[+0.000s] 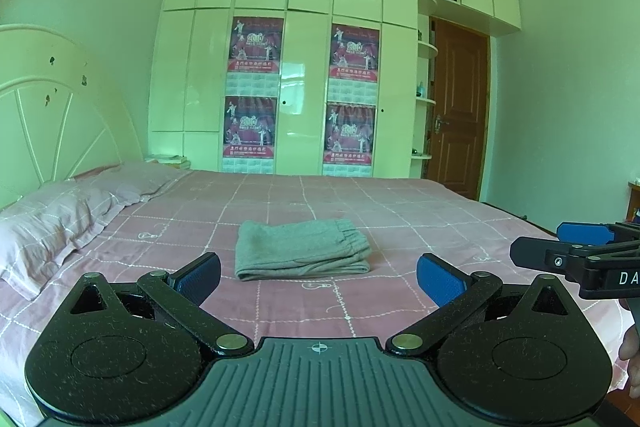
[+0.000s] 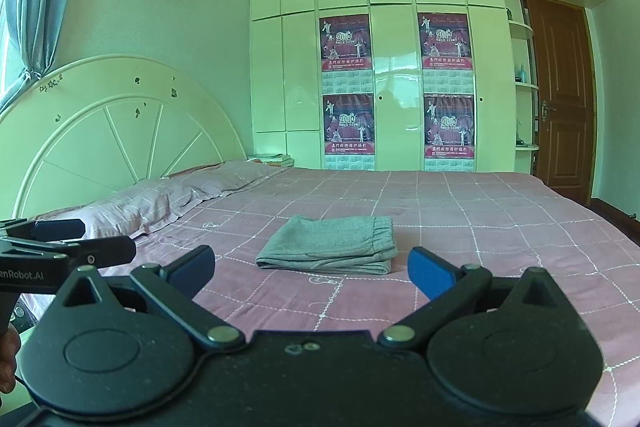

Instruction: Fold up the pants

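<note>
Folded grey pants (image 1: 302, 250) lie on the bed (image 1: 420, 211). Left gripper (image 1: 318, 277) and right gripper (image 2: 312, 269) stand wide, empty, apart from the pants.

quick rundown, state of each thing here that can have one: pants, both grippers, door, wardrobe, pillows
pants: folded into a compact stack, lying flat on the bed, held by neither gripper
left gripper: open, empty, short of the pants
right gripper: open, empty, short of the pants
door: shut
wardrobe: main doors shut, one top cabinet door looks slightly ajar
pillows: lying flat at the headboard end
</note>
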The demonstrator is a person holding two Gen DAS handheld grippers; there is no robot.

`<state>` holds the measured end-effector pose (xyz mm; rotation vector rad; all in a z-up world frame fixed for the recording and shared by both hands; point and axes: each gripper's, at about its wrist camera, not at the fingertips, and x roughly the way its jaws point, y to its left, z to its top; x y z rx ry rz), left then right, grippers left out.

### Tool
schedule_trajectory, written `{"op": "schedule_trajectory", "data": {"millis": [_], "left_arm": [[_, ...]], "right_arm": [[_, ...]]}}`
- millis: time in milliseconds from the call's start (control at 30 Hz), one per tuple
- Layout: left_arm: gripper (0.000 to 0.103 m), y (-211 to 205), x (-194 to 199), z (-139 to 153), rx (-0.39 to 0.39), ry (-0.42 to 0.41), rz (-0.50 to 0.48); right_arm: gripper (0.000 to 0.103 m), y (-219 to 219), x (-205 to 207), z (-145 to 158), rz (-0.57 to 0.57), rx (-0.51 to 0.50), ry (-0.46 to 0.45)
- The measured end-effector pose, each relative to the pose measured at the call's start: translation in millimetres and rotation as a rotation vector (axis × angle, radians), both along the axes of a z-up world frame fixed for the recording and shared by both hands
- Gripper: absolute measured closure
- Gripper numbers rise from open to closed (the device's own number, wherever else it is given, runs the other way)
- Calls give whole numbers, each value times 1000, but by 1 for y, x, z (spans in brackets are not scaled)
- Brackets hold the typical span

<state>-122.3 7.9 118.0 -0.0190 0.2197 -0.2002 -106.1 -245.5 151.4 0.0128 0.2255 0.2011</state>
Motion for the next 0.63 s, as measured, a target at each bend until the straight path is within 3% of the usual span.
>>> {"op": "schedule_trajectory", "data": {"millis": [400,633], "left_arm": [[0,-10,-5,-1,51,-21,6],[0,-9,-8,2,30,-23,7]], "right_arm": [[6,0,-1,1,3,-3,-2],[6,-2,-2,3,11,-5,-12]]}}
